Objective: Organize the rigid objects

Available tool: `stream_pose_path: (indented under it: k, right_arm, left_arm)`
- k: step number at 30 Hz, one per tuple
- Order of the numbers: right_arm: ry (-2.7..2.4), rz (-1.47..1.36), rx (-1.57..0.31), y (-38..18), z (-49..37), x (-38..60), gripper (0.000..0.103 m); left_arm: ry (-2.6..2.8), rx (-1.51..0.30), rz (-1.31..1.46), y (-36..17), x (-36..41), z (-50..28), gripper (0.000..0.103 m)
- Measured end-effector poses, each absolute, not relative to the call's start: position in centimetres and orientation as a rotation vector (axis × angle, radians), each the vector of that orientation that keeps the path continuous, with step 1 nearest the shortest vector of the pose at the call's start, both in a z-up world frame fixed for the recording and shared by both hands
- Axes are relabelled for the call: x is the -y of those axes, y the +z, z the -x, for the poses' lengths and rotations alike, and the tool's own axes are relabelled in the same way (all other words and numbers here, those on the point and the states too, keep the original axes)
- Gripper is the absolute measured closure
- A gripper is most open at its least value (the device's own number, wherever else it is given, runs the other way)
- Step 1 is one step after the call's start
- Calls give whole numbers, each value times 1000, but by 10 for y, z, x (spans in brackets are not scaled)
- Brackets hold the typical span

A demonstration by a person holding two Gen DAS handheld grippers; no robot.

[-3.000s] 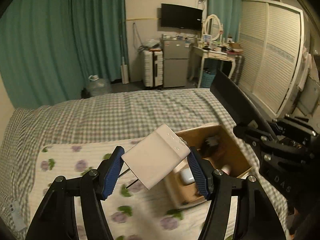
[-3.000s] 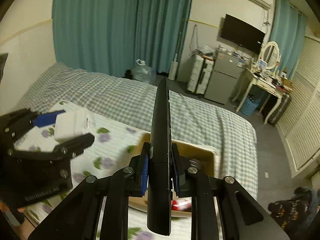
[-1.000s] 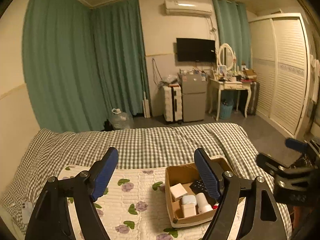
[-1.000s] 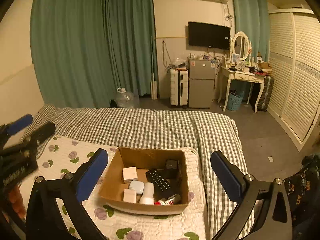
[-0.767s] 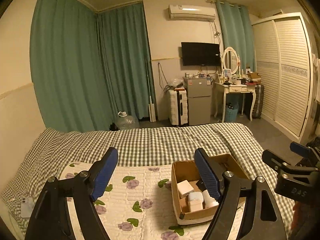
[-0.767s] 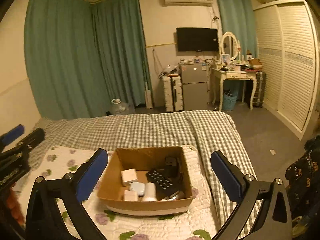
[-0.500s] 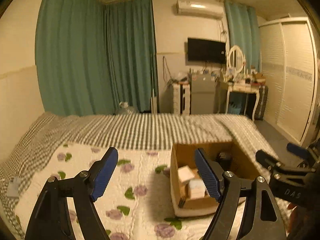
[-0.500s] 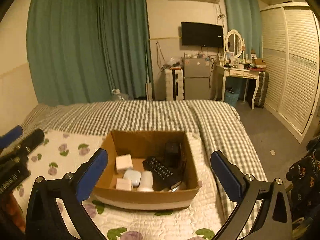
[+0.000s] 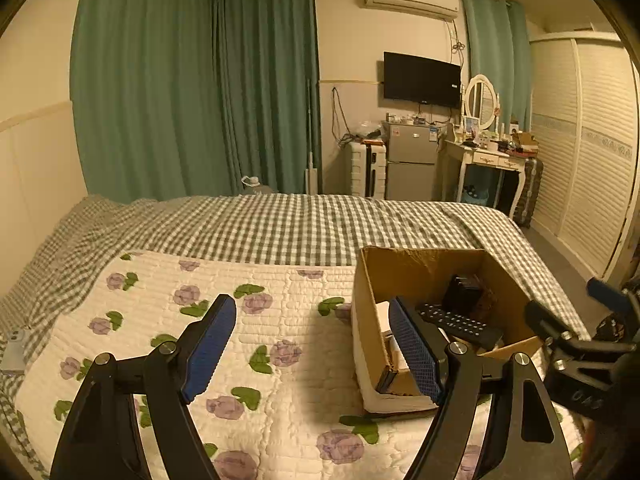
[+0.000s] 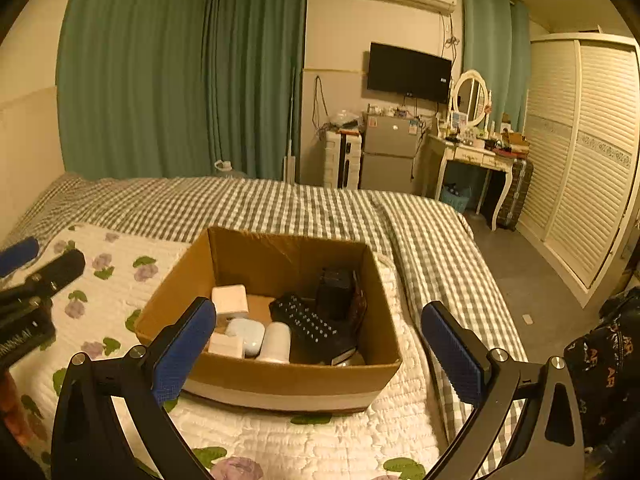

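box [image 9: 366, 320] contents, left view: mostly hidden by near wall + left gripper [image 9: 316, 340] finger
remote [image 10: 308, 326]: front end behind box rim
dresser items [image 10: 476, 138]: too small to ID

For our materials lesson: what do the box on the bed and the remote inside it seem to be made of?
Box: brown corrugated cardboard, matte, judging by its thin folded walls and raw edges; a pale band runs along its base. Remote: probably hard black plastic, with rows of small raised buttons that could be rubber.
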State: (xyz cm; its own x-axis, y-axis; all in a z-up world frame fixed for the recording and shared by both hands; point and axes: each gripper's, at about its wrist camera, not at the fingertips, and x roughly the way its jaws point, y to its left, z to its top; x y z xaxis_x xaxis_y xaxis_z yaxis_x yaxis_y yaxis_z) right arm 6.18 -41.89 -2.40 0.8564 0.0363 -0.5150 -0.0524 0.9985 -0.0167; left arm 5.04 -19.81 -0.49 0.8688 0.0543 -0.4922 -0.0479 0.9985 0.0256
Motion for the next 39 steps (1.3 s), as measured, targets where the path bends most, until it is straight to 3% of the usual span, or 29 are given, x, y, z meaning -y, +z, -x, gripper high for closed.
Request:
stream_pose_path:
  k: [39]
  right_arm:
    - [38,0,-555,-25,-62,419,0]
  left_arm:
    - [11,-570,-32,-13,201,-53,22]
